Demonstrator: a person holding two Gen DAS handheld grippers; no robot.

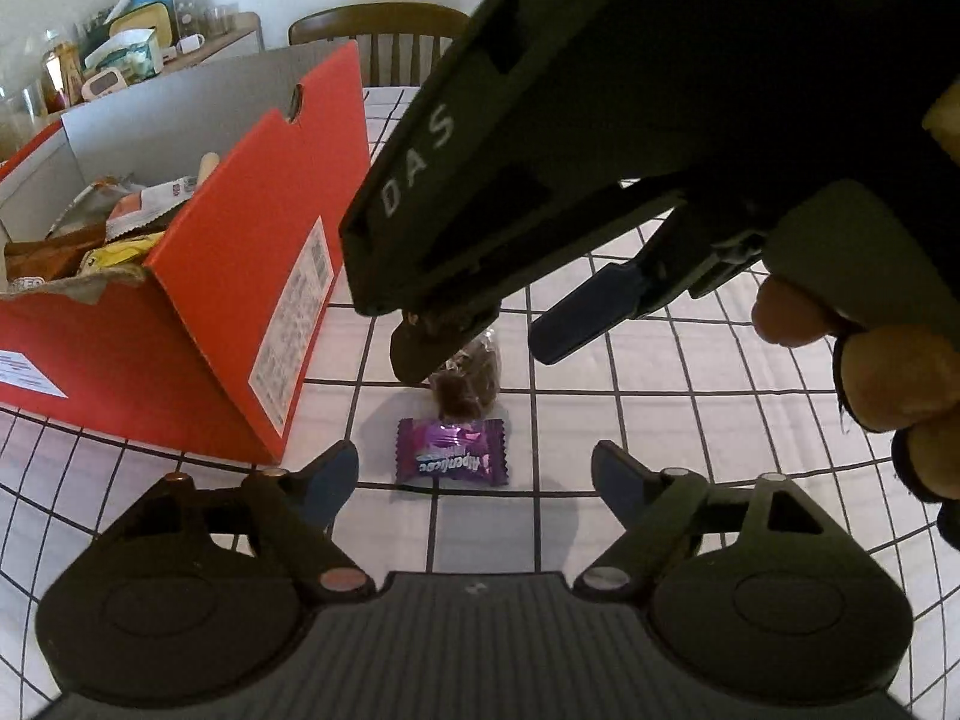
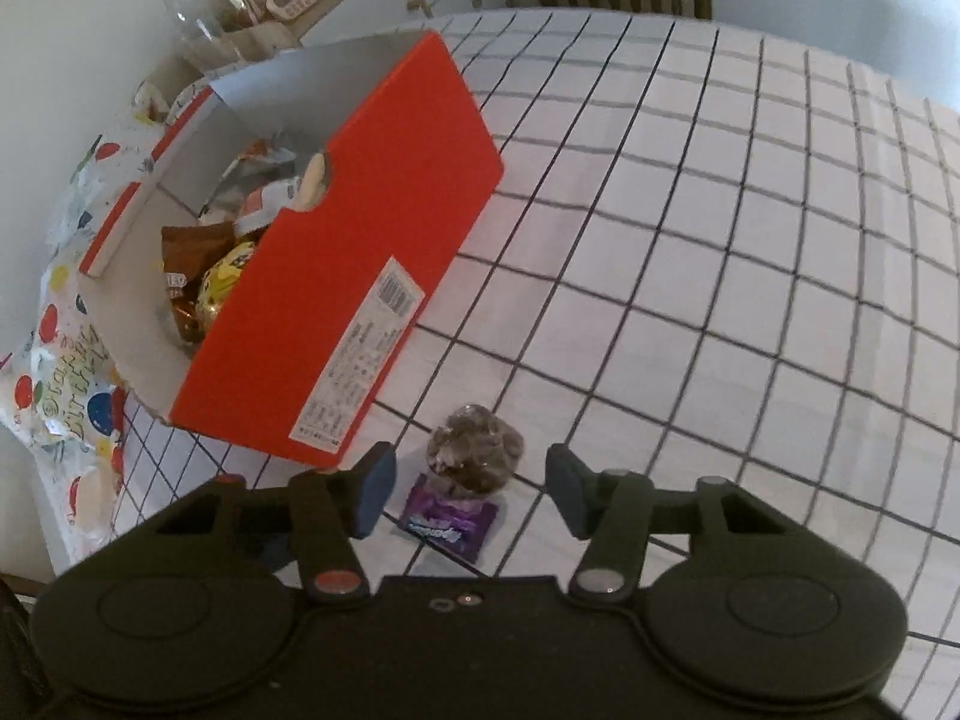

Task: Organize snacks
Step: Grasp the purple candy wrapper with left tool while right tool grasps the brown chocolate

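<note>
Box [image 2: 336, 276]: matt orange-red cardboard, grey inside, with white paper labels.
Purple candy [image 1: 451, 453]: glossy, crinkled foil-like wrapper.
Brown snack [image 2: 474, 450]: clear shiny plastic wrap.
Tablecloth [image 2: 720, 276]: smooth white cloth, dark grid.
Right gripper [image 2: 471, 489]: matt black plastic.
Chair [image 1: 384, 30]: brown wood.

Readable lettering on the claw, a candy, a bag and the box

"DAS" stands in white on the dark body of the right claw [image 1: 474, 333] in the left wrist view. The purple candy wrapper [image 1: 453, 453] bears white "Alpenliebe" lettering, seen upside down. The balloon-printed bag [image 2: 66, 372] carries green script that seems to say "Happy Birthday", only partly legible. The white labels on the red box [image 2: 372, 276] show a barcode and print too small to read.
</note>
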